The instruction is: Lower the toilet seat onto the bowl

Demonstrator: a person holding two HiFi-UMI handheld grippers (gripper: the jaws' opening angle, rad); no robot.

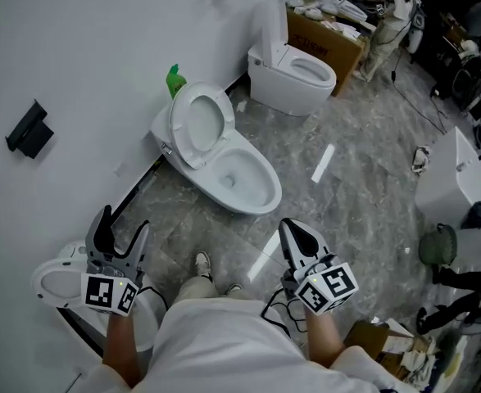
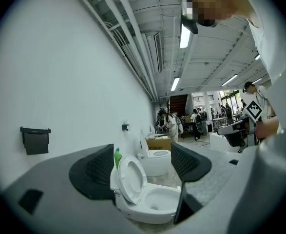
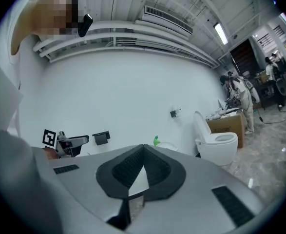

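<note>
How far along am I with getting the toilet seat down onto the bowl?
Done, it seems: the nearest toilet's seat, beside the left hand-held gripper, looks already lowered flat. In hand: nothing; the left hand-held gripper is open and empty, and the right hand-held gripper is shut and empty. Left: the middle toilet's seat stands upright, with both grippers well short of it.

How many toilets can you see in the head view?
3: a middle toilet, a far toilet, a near toilet bottom left, partly covered; more may be hidden.
</note>
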